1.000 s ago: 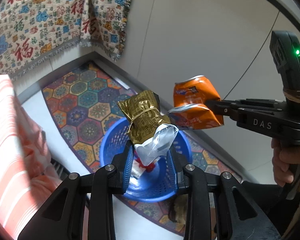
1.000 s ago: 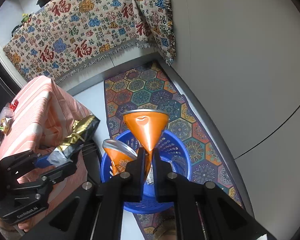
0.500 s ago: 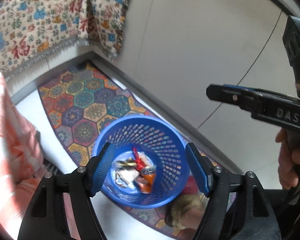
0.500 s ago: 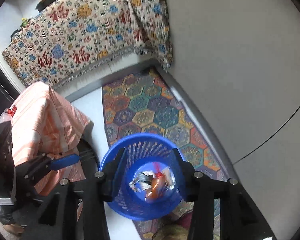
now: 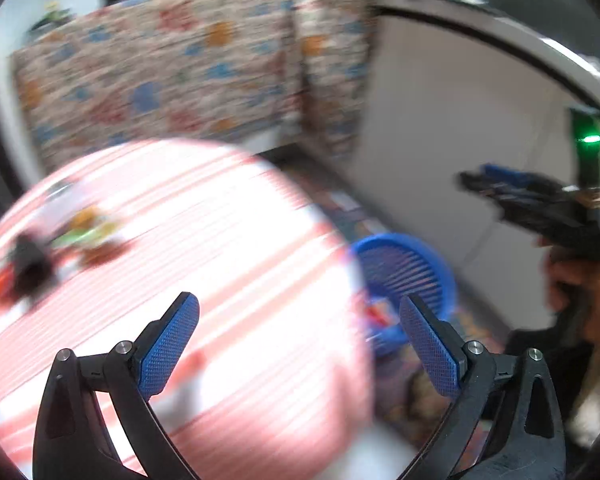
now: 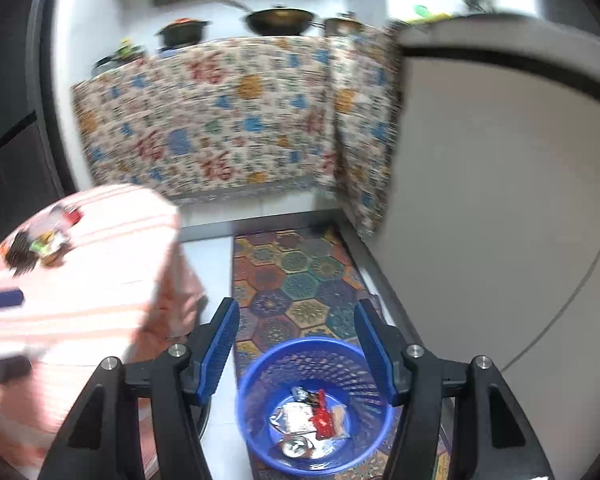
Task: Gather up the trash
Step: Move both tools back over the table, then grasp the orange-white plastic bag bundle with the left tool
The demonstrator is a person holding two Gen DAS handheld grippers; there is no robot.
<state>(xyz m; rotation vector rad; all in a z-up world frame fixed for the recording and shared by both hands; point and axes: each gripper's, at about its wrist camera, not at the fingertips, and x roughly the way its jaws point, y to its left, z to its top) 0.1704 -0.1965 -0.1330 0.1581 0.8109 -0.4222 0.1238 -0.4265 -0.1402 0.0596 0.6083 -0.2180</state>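
Note:
A blue plastic basket (image 6: 256,412) stands on the floor and holds several pieces of trash (image 6: 312,420), among them silver wrappers and something red. It also shows in the left wrist view (image 5: 436,276), blurred. My right gripper (image 6: 296,352) is open and empty above the basket. My left gripper (image 5: 300,340) is open and empty over a round table with a pink striped cloth (image 5: 220,264). More trash (image 5: 88,236) lies at the table's far left, also in the right wrist view (image 6: 44,244). The right gripper shows in the left wrist view (image 5: 496,184).
A patterned rug (image 6: 296,280) lies under the basket. A white cabinet wall (image 6: 500,200) stands to the right. A counter draped with a patterned cloth (image 6: 220,120) is at the back, with pots on top.
Both grippers opened and let the gold wrapper and the orange can fall into the basket. Both then lifted and tilted up; the left one swung over the table.

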